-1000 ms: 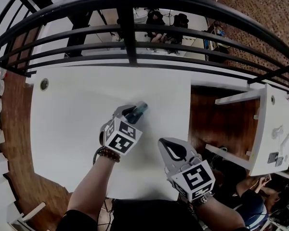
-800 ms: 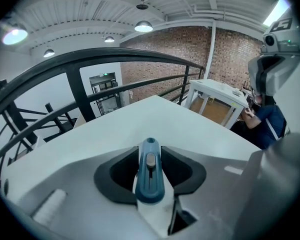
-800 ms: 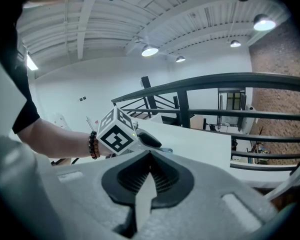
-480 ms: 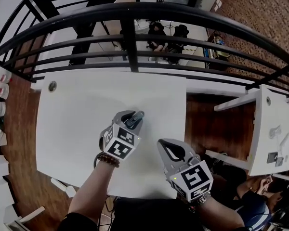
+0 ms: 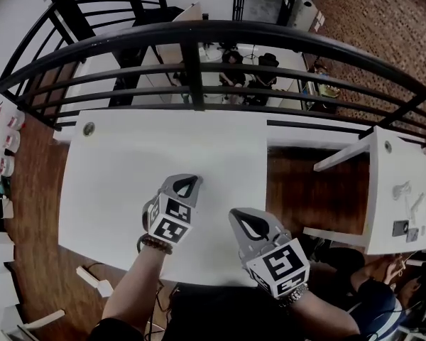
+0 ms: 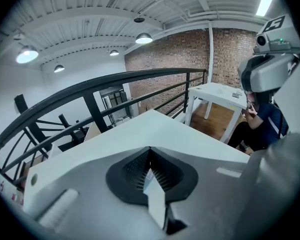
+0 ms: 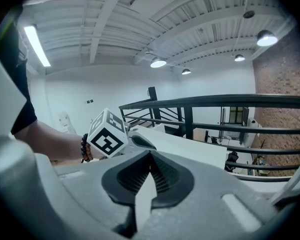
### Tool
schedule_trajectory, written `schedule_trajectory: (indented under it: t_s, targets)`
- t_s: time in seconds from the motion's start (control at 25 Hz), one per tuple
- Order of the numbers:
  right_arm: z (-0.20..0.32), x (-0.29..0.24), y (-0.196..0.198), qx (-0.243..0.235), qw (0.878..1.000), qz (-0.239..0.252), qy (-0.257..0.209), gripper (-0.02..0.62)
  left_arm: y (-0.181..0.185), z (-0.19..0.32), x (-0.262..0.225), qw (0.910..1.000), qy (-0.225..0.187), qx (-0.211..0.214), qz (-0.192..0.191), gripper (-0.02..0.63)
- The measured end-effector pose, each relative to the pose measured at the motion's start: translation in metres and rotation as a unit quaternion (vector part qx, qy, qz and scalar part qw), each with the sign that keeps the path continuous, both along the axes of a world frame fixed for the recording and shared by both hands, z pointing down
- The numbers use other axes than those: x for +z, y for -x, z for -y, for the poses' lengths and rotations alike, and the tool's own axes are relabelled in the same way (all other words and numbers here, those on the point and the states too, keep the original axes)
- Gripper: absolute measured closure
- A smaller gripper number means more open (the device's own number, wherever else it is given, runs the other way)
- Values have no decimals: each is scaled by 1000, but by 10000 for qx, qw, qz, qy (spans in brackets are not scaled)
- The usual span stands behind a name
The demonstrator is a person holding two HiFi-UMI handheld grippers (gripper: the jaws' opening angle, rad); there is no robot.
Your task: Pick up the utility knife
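Grey left claw (image 5: 187,183), jaws together, over white table (image 5: 113,169).

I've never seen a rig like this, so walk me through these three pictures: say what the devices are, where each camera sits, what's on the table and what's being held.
There is no robot here: a person holds a two-jaw gripper in each hand. The head view comes from a camera on the person's head, looking steeply down. It shows the left gripper over a white table and the right gripper at the table's right edge, with a black railing beyond. The patterned cube on each gripper is part of it. The left gripper view and the right gripper view come from cameras riding on the grippers, each looking along its own jaws. In both, the jaws stand together with nothing visible between them. I can make out nothing lying on the table, and no utility knife shows in any view.
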State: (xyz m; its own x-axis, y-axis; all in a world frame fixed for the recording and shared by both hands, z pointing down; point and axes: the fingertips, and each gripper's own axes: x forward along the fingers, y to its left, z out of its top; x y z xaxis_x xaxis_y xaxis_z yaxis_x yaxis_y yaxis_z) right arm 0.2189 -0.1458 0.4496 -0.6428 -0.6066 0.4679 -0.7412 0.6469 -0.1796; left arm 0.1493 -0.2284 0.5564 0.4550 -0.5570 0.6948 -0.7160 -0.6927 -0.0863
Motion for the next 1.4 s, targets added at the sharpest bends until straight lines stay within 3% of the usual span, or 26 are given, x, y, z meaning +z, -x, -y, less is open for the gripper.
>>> schedule_trajectory:
  t_s: [0.12, 0.28, 0.68, 1.4]
  targets:
    - [-13, -1, -1, -24, 10000, 5, 18, 603, 7, -12, 1, 9999, 18, -91, 46, 582]
    - [-21, -3, -1, -60, 10000, -20, -25, 603, 14, -23, 8, 9998, 121, -133, 128, 511]
    - [-12, 12, 13, -94, 9998, -64, 152, 603, 28, -15, 34, 9990, 370, -41, 252, 408]
    - [31, 53, 29, -93, 9980, -161, 606, 603, 35, 7, 108, 9912, 1103, 517, 513, 374]
